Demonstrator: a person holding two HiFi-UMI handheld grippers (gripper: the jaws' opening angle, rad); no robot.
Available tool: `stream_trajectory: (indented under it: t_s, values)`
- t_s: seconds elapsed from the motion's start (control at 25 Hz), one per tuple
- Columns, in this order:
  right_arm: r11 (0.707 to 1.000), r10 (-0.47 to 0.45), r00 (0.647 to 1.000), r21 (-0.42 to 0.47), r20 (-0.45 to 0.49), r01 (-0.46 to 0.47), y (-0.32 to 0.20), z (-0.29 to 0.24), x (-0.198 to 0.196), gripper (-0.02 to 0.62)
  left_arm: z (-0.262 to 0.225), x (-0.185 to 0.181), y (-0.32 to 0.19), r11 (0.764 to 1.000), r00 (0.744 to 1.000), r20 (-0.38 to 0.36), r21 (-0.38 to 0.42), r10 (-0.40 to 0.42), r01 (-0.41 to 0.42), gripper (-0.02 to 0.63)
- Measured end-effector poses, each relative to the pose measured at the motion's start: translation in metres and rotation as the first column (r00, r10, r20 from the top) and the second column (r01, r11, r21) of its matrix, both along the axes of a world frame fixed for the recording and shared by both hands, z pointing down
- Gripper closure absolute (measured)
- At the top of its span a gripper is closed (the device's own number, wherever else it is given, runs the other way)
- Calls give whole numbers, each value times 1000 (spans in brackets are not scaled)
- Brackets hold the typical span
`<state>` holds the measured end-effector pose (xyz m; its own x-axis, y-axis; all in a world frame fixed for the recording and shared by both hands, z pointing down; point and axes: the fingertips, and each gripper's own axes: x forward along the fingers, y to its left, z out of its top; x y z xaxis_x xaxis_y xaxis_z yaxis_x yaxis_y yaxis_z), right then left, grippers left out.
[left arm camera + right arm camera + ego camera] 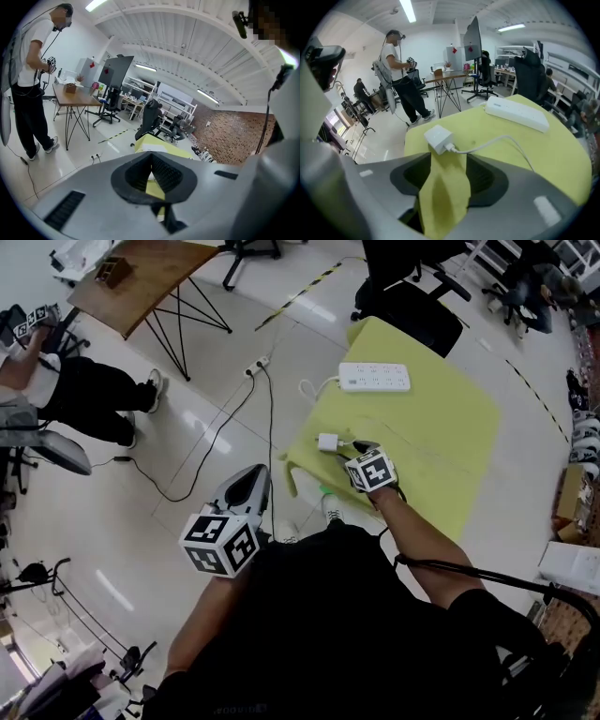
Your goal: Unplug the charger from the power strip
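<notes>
The white charger lies on the yellow table near its left edge, apart from the white power strip at the far side. In the right gripper view the charger rests just ahead of the jaws, its cable trailing right, and the power strip sits beyond. My right gripper is open over the tablecloth, with nothing between its fingers. My left gripper hangs off the table's left side over the floor, jaws together and holding nothing.
A black office chair stands behind the table. A floor socket with black cables lies to its left. A wooden desk and a standing person are at the far left. A box sits at the right.
</notes>
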<state>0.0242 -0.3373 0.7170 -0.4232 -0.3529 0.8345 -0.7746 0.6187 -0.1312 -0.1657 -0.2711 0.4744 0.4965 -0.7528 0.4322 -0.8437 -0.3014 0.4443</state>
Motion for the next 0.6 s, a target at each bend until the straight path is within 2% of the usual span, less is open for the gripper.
stream_trajectory:
  t_s: [0.24, 0.4, 0.48, 0.6]
  values:
    - [991, 132, 990, 19, 45, -133, 29, -27, 25, 362, 5, 14, 9, 996, 996, -36, 10, 84, -83, 601]
    - [965, 241, 961, 74, 134, -252, 50, -67, 38, 386, 7, 22, 14, 990, 989, -51, 27, 136, -135, 601]
    - [943, 286, 935, 112, 211, -314, 63, -97, 42, 430, 8, 25, 17, 987, 986, -53, 37, 158, -156, 601]
    - [900, 335, 891, 176, 305, -399, 84, -142, 49, 564, 11, 32, 21, 978, 977, -48, 51, 206, -203, 601]
